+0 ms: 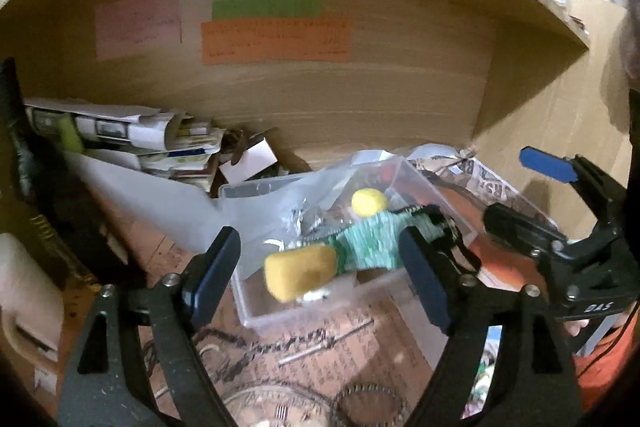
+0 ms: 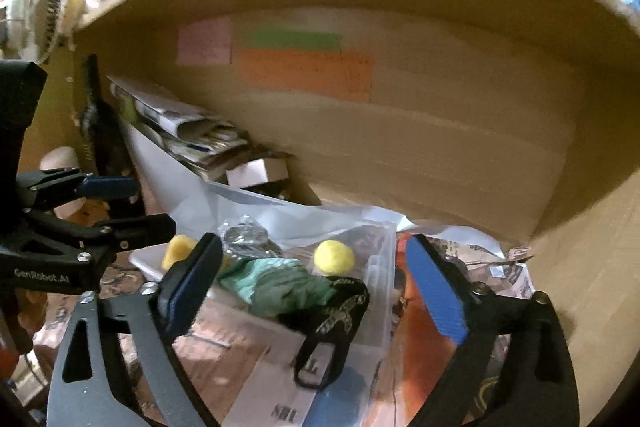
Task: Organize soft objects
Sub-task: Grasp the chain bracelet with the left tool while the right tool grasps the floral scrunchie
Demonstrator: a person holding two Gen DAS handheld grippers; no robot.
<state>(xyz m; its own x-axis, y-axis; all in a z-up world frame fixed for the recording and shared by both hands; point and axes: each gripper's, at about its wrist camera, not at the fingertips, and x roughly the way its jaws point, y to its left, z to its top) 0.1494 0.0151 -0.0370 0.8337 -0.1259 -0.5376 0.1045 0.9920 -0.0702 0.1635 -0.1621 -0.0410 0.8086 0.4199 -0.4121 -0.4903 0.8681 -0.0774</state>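
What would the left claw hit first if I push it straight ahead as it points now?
Most likely the yellow foam block, which sits between the open fingers of the left claw at the near edge of the clear plastic box. Depth is hard to judge through the fisheye.

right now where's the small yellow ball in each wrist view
Left wrist view: the yellow ball sits right of centre, inside the clear plastic box, just above the green cloth.
Right wrist view: the yellow ball is just below centre, in the same clear plastic box, above and right of the green cloth.
Shared landmark: the orange paper stuck on the wooden back panel, above the ball in both.
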